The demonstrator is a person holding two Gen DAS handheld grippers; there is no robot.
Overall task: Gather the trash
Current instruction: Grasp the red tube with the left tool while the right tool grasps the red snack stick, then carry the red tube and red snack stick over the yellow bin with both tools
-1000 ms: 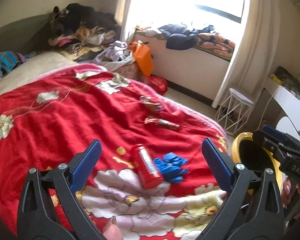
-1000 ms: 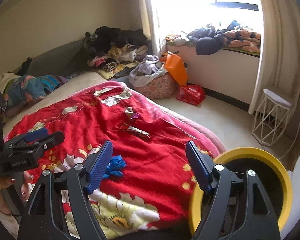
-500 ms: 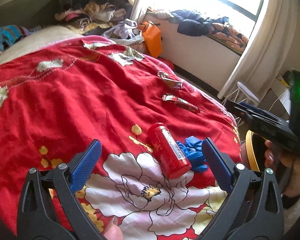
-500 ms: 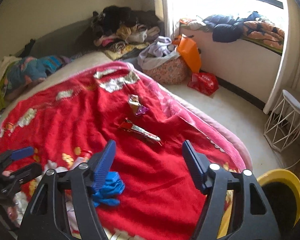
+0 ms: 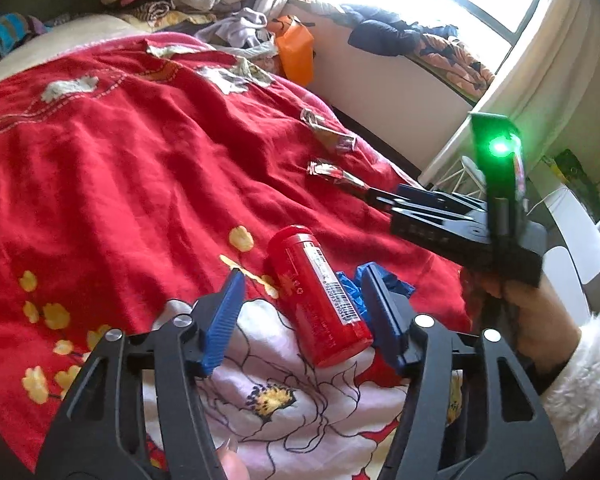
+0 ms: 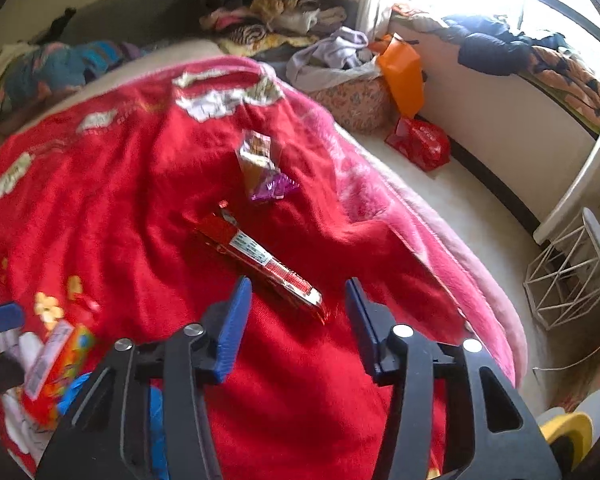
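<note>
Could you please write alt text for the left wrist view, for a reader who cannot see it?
The left gripper is closing around a red cylindrical can lying on a red floral blanket, with crumpled blue plastic beside the can. Further off, the right gripper reaches toward a long red foil wrapper, and another crumpled wrapper lies beyond it.

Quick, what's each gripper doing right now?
Left gripper: closing around the red can, not gripping yet.
Right gripper: closing over the red wrapper, holding nothing.

Each black-framed tool has ribbed blue pads, silver screws, and a fluffy white sleeve behind.
</note>
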